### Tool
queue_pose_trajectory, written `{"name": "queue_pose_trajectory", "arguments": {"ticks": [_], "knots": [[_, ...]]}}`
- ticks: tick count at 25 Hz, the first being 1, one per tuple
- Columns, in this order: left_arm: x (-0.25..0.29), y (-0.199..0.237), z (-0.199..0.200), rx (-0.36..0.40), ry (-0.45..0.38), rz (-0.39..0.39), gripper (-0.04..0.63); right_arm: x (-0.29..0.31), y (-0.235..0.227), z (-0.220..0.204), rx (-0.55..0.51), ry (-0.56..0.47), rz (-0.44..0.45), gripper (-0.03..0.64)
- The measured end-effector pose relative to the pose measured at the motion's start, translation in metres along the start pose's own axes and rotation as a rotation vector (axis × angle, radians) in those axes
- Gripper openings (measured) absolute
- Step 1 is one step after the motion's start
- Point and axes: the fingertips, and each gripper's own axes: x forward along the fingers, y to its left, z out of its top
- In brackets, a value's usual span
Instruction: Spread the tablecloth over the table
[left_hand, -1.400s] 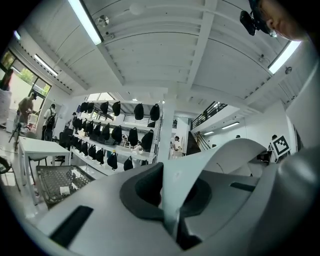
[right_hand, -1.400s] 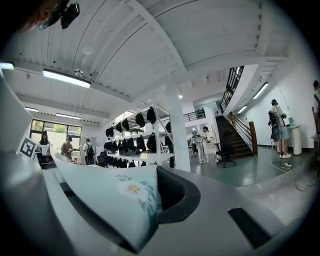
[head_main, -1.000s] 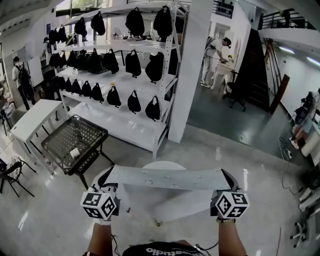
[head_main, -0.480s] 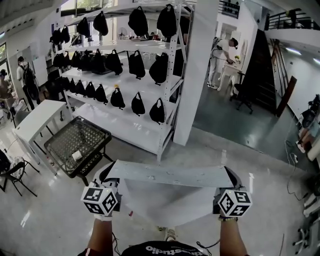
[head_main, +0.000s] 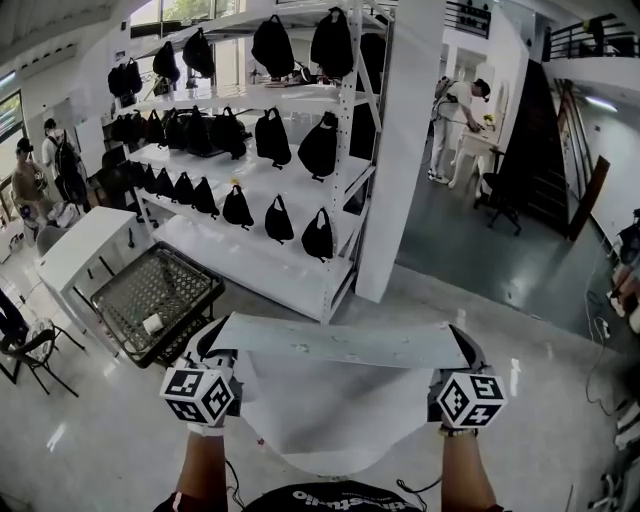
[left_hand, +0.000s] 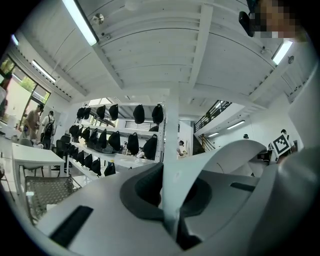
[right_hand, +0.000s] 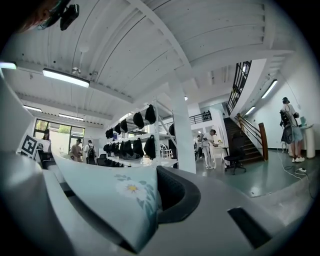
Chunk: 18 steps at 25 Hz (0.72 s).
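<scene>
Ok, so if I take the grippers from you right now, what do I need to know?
Left gripper: shut on one end of the tablecloth top edge.
Right gripper: shut on the other end.
Where: the tablecloth is up in the air, its top edge pulled straight between the two grippers and the rest hanging down.
Done: it is picked up and held wide.
Left: bring it over the table, lay it flat, let go. It is on no table yet.

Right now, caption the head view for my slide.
Left hand-held gripper and right hand-held gripper stretch a tablecloth before bag shelves.
</scene>
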Motion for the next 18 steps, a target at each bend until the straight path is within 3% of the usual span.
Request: {"name": "queue_pose_trajectory", "arguments": {"ticks": [18], "knots": [[0.148,-0.007,0.024,0.087,-0.032,0.019,0.018,0.12,-0.076,0.019,-0.012,-0.019,0.009,0.026]]}}
